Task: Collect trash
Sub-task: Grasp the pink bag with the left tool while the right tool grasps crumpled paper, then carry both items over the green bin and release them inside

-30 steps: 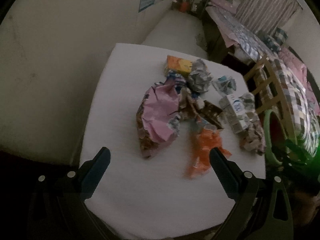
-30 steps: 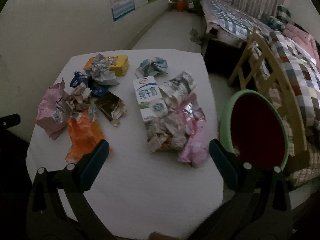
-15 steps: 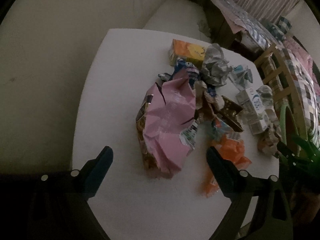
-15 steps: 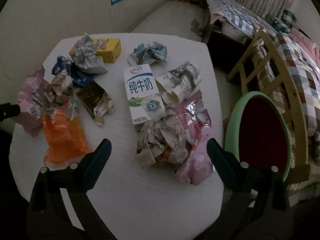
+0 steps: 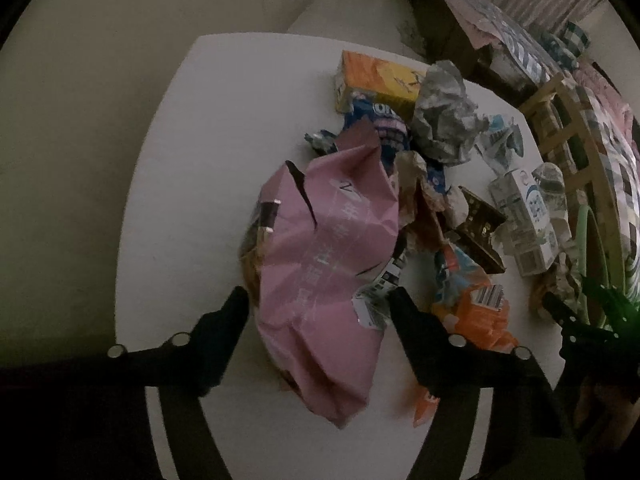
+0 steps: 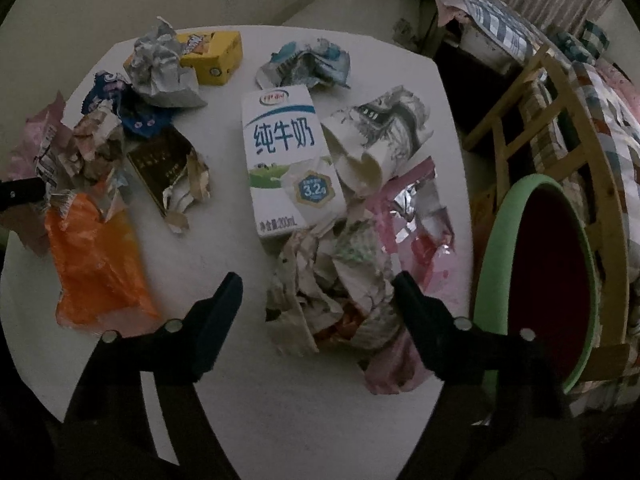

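Left wrist view first: we had the left tool (image 5: pixel 318 300) spread wide, its fingers straddling the big pink bag (image 5: pixel 324 264) without pinching it, so nothing was gripped on that side. Just right of the bag lay the orange wrapper (image 5: pixel 476 312), and farther back a yellow box (image 5: pixel 380 80) beside a grey crumpled wad (image 5: pixel 444 120).

In the right wrist view we found the same litter spread over the white tabletop (image 6: pixel 320 420): the orange wrapper (image 6: pixel 96 268) at the left, a torn dark gold packet (image 6: pixel 164 168), the milk carton (image 6: pixel 288 160) lying flat in the middle, then a heap of crumpled paper (image 6: pixel 336 292) with a pink foil wrapper (image 6: pixel 416 232) under it. Our right tool (image 6: pixel 318 292) was also parted, framing that heap and holding nothing.

At the far right stood the green-rimmed bin (image 6: pixel 496 264) beside the tabletop (we could see no trash inside its dark red hollow). We judged the collecting barely begun: every piece we could see was not yet binned.
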A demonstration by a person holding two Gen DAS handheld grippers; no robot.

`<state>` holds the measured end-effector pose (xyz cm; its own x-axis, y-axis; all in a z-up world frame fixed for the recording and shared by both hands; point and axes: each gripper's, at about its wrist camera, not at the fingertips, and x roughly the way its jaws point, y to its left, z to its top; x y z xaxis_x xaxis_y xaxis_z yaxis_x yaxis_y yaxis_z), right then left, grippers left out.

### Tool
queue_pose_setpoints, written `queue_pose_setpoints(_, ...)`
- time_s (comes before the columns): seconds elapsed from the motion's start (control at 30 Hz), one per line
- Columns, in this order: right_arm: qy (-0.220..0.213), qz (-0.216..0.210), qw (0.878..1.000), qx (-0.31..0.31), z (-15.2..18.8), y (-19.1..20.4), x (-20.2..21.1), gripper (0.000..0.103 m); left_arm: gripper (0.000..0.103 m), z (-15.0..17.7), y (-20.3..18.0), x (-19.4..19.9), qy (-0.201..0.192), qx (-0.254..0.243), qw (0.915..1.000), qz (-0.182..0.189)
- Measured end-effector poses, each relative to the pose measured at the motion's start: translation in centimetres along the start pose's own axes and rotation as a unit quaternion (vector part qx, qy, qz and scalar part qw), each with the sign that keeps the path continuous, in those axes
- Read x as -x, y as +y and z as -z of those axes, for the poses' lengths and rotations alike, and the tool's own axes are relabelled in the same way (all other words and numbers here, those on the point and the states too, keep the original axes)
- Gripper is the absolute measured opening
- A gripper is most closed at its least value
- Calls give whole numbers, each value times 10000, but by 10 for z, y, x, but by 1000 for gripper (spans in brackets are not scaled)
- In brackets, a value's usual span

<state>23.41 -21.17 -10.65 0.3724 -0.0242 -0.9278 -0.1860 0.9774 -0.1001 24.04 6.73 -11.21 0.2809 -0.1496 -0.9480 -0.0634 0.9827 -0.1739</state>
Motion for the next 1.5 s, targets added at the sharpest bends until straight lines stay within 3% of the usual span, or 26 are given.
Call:
queue_pose_setpoints(0.13, -20, 109, 9999, 3, 1, -2, 0, 55, 54, 2, -3, -2, 23, -36, 10000, -16)
queue_pose_setpoints(0.2, -37, 91, 9999, -36, 2, -6, 1, 50, 45, 3, -3, 0, 5, 0, 10000, 26)
queue_pose_setpoints(0.3, -81, 41, 9999, -82, 3, -10, 6, 44, 43, 6, -1, 5, -30, 38, 10000, 61)
queue_pose_setpoints(1.07, -1134, -562, 9917, -209, 24, -1, 135, 43, 41, 48, -40, 115, -931, -398, 9945, 256)
queue_pose_setpoints(1.5, -1435, -665, 9865, -419, 40, -25, 163, 43, 41, 58, -90, 143, -1151, -815, 9893, 375)
